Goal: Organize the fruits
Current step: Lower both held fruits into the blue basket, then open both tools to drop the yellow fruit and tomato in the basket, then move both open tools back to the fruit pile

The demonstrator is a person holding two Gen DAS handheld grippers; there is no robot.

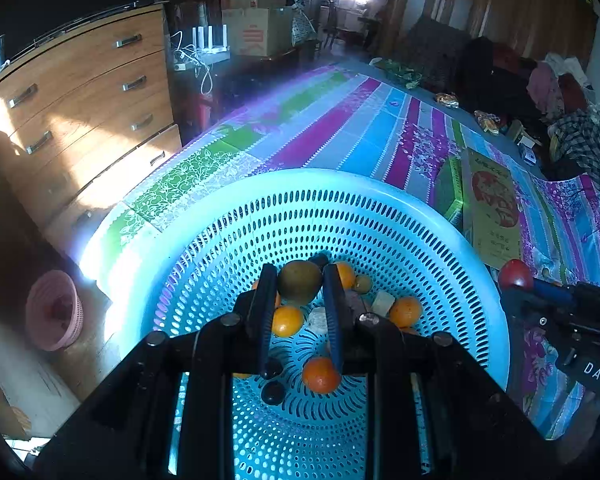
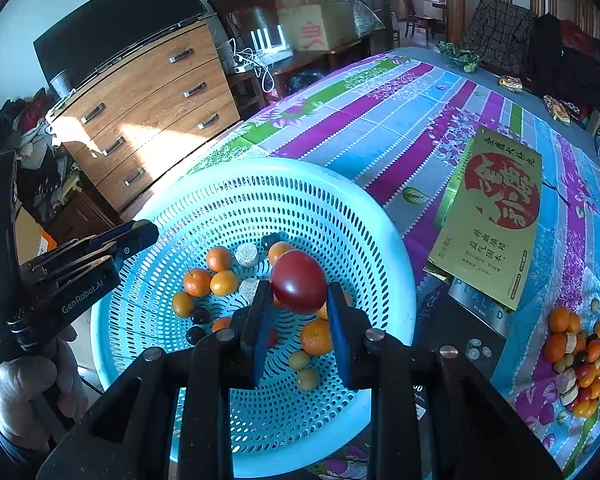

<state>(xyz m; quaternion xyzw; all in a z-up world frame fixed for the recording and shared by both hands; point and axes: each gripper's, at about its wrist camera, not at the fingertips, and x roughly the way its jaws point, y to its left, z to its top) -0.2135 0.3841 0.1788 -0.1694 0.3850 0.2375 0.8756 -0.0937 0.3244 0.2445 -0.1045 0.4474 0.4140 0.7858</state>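
The blue basket (image 2: pixel 384 216) holds oranges (image 2: pixel 316 336), small green fruits, dark ones and pale round bits, maybe candy. The left gripper (image 1: pixel 299 284) pinches a green fruit (image 1: pixel 299 282) over it. The right gripper (image 2: pixel 299 292) squeezes a red fruit (image 2: pixel 299 281). More fruit (image 2: pixel 578 364) lies on the surface.

Striped floral surface (image 2: pixel 380 128) bearing a blue basket (image 2: pixel 396 264), a gold box (image 2: pixel 496 216), a fruit pile (image 2: pixel 580 360), perhaps snack packets (image 2: pixel 510 82) far off.

oranges (image 2: pixel 316 336) in basket (image 2: pixel 396 264), box (image 2: pixel 496 216) right of it
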